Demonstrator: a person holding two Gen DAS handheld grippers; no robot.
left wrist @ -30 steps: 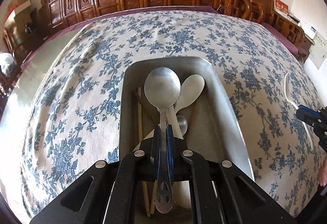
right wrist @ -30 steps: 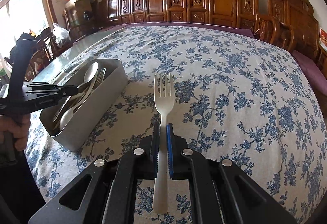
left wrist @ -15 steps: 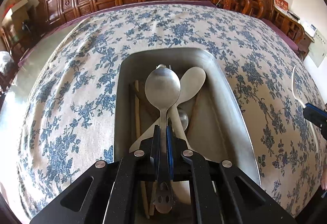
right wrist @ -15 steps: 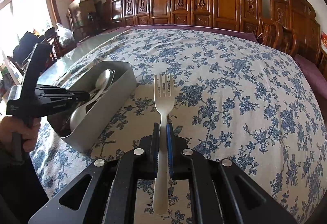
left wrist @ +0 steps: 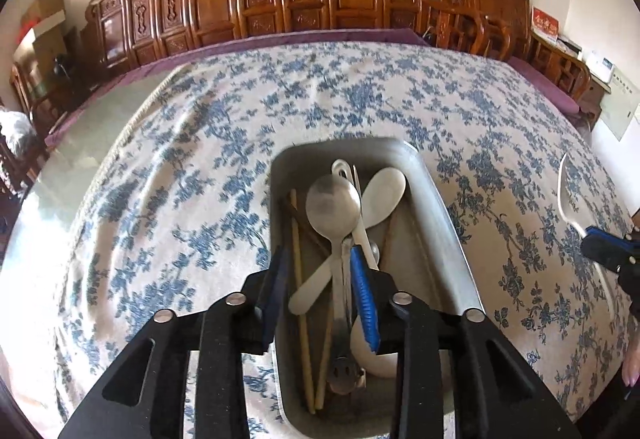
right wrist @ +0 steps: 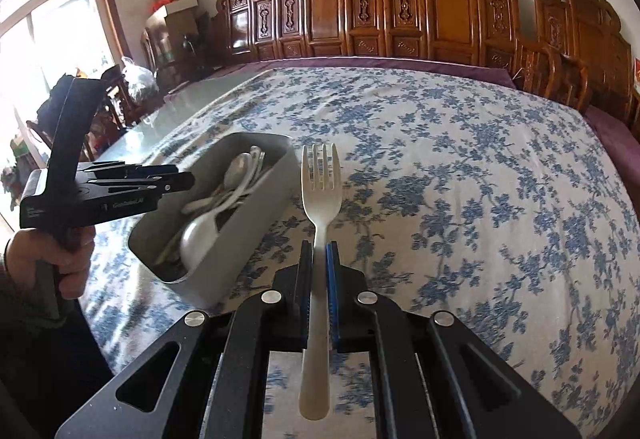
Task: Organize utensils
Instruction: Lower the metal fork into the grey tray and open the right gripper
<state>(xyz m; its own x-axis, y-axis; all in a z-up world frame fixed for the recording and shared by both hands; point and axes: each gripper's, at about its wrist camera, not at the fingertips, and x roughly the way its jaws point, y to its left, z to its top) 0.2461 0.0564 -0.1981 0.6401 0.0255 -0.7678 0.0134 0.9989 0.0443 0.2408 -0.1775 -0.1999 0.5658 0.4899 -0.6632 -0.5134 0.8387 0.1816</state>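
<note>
**Spoon released into the tray, fork next**

Carved wooden chairs line the far wall behind a table under a blue-flowered cloth [left wrist: 192, 199]. At the lower centre of the left wrist view, the grey tray [left wrist: 444, 223] holds chopsticks, white spoons and a metal spoon [left wrist: 332, 203]. The left gripper [left wrist: 320, 291] has just been opening its jaws; the metal spoon lies between them, apparently free, its bowl toward the top of the frame and its handle running down toward the camera.

The right gripper [right wrist: 319, 295] is clamped on a white fork [right wrist: 321, 195], tines toward the top of the frame, long axis vertical in the picture, just right of the tray. The next move is probably to carry the fork over the tray and align it lengthwise.
</note>
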